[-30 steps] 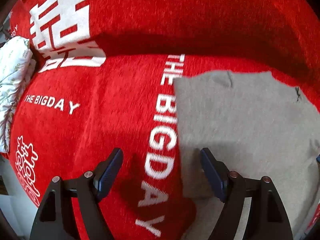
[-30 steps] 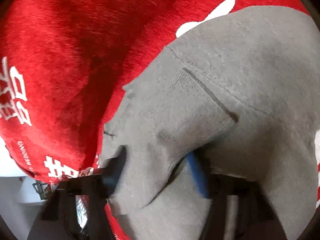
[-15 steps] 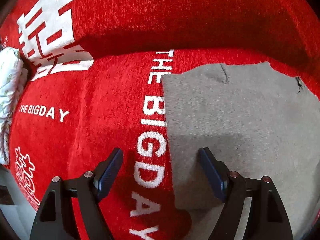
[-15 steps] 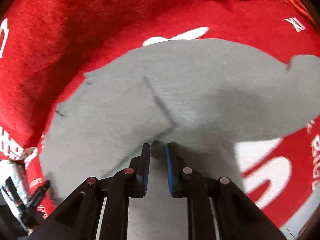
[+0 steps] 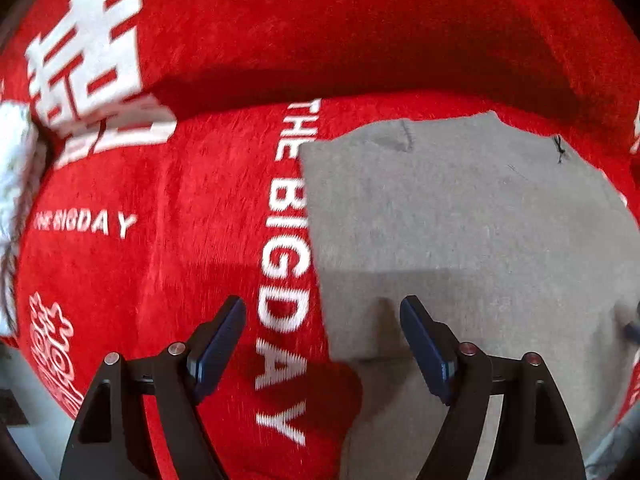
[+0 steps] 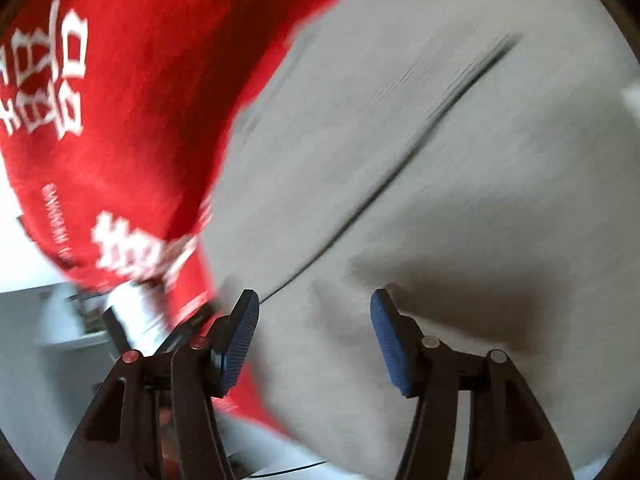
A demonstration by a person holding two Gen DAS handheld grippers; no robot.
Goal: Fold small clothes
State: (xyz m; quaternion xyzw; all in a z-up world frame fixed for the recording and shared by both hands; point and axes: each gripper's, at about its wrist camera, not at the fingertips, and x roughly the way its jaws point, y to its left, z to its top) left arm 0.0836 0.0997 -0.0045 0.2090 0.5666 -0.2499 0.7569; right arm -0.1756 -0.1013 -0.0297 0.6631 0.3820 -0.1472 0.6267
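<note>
A grey knit garment [image 5: 460, 216] lies flat on a red blanket [image 5: 172, 216] printed with white lettering. My left gripper [image 5: 322, 326] hangs open above the garment's left edge, one finger over the red blanket and the other over the grey cloth, with nothing between them. In the right wrist view the same grey garment [image 6: 440, 160] fills the right side, with a dark seam line running across it. My right gripper [image 6: 314, 320] is above it with its jaws opening; the pads are clear of the cloth and hold nothing.
A white patterned cloth [image 5: 16, 168] sits at the blanket's left edge. Past the blanket's edge, the right wrist view shows a pale floor with blurred items [image 6: 92, 312]. A shadowed fold crosses the back of the blanket [image 5: 360, 76].
My right gripper let go of the grey garment, opened wide and swung toward the garment's left side. The garment now lies flat. My left gripper stayed open and hardly moved.
</note>
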